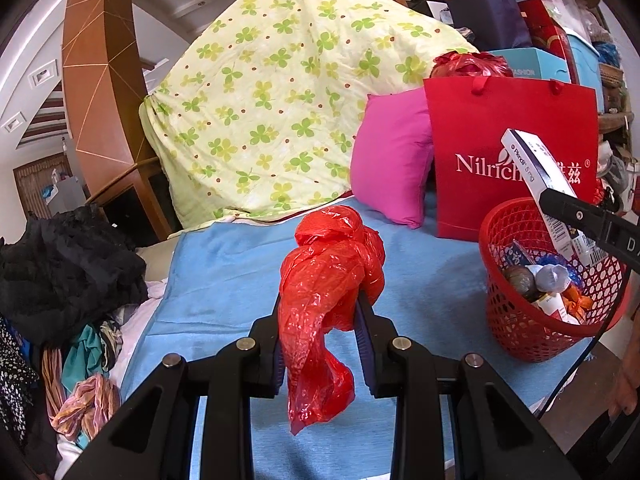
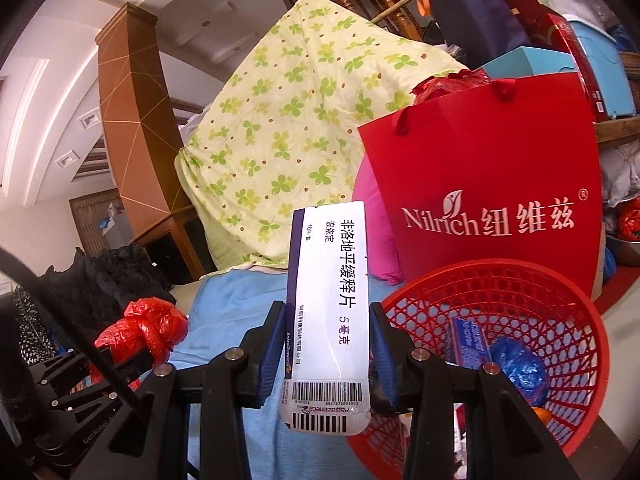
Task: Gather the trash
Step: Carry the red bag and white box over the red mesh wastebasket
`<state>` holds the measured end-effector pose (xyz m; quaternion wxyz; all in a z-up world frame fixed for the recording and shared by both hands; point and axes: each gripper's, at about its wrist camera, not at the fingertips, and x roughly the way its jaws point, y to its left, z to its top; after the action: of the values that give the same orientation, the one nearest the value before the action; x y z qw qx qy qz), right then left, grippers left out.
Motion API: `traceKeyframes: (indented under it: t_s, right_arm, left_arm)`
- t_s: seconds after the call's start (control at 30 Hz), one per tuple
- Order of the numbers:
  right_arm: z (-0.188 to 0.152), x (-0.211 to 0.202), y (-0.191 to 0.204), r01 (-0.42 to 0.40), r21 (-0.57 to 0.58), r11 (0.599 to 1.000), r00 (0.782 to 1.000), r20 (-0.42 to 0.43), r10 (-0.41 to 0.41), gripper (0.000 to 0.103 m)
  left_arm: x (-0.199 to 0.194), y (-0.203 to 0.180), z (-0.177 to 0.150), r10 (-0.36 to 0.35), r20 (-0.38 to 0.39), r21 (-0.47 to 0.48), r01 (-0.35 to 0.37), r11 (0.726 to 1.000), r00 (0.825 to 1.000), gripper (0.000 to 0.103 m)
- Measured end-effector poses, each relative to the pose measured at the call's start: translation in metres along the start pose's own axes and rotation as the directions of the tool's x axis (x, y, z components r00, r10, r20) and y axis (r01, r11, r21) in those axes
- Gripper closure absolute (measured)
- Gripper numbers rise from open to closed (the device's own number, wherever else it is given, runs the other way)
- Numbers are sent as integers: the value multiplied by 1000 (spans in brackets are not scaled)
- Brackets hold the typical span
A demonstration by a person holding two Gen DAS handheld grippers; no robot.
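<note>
"Nilrich" on red gift bag [image 2: 488, 184], "5 mg" on medicine box [image 2: 328, 312]

Left wrist view: low over blue sheet [image 1: 224, 272], facing the clover-print quilt [image 1: 280, 92] at 12 o'clock, red mesh basket [image 1: 536, 320] at 4 o'clock. Right wrist view: close above that basket [image 2: 560, 300], now at 4 o'clock, same heading. Both share quilt, basket, red Nilrich bag [image 1: 512, 128], pink pillow [image 1: 392, 160].
</note>
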<state>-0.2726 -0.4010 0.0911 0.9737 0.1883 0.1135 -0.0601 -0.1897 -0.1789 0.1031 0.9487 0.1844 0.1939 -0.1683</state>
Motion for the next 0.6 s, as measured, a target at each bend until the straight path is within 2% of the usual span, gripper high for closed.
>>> traceKeyframes:
  t_s: [0.6]
  right_arm:
    - [5, -15, -21, 13, 39, 999, 999, 34, -15, 60]
  left_arm:
    - [-2, -39, 14, -40, 15, 66, 39, 997, 999, 71]
